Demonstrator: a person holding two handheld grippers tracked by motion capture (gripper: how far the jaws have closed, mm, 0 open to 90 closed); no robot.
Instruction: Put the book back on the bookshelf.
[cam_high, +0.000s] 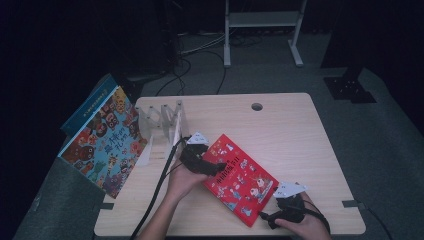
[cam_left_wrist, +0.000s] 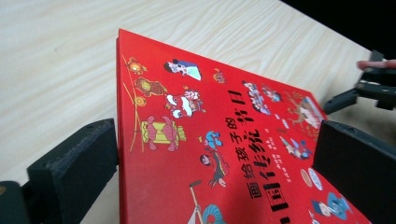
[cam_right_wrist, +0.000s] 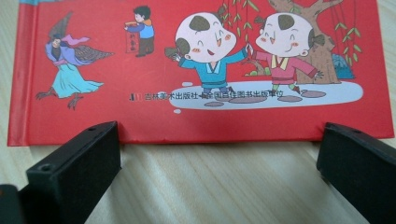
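The flat red hardcover picture book (cam_high: 240, 178) with cartoon figures on its cover lies face up on the pale wooden table (cam_high: 295, 135), turned at an angle, nearer the table's front edge than its back edge and roughly midway between the left and right sides. It rests flat, probably so that both tools can come at it from opposite ends.

The left gripper (cam_high: 212, 167) sits at the book's upper-left end. In the left gripper view its two black jaws are spread wide, one outside the book's spine edge over bare wood and the other over the cover (cam_left_wrist: 224, 154), so it is released and clamps nothing. This placement looks like a straddle ahead of a pinch on that end.

The right gripper (cam_high: 270, 219) waits at the book's lower corner near the front edge of the table. In the right gripper view its jaws also stand apart, with the book's bottom edge (cam_right_wrist: 205, 70) just ahead of them and bare wood between, so it grips nothing either.

Beyond, at the table's left edge, a large colourful picture book (cam_high: 102, 142) leans tilted against a clear slotted book rack (cam_high: 162, 125); likely the red book is meant to be stood there too.
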